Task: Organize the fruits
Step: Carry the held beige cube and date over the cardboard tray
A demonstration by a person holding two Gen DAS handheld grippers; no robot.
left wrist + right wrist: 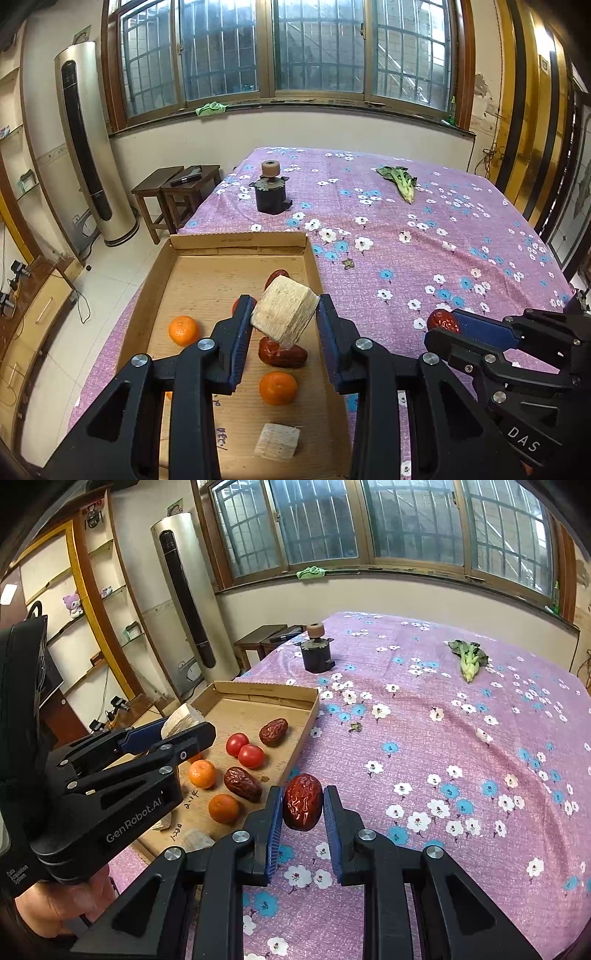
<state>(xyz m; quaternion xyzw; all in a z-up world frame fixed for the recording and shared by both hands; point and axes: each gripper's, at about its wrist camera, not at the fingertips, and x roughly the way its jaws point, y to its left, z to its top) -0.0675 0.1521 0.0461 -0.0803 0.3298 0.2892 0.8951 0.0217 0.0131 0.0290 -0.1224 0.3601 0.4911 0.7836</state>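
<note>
Fruit lies in the cardboard tray point(310, 701) at the table's left edge: tangerines point(202, 773), tomatoes point(251, 756) and dates point(242, 783). Above it, the left gripper point(284, 314) clamps a pale fibrous block point(284, 312). The right gripper point(303, 805) pinches a red date point(303, 801) over the flowered tablecloth point(461, 760), just right of the tray.

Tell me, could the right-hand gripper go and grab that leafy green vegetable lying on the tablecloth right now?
Probably not yet: the right gripper is shut on a red date. The cloth toward the leafy vegetable looks unobstructed.
</note>
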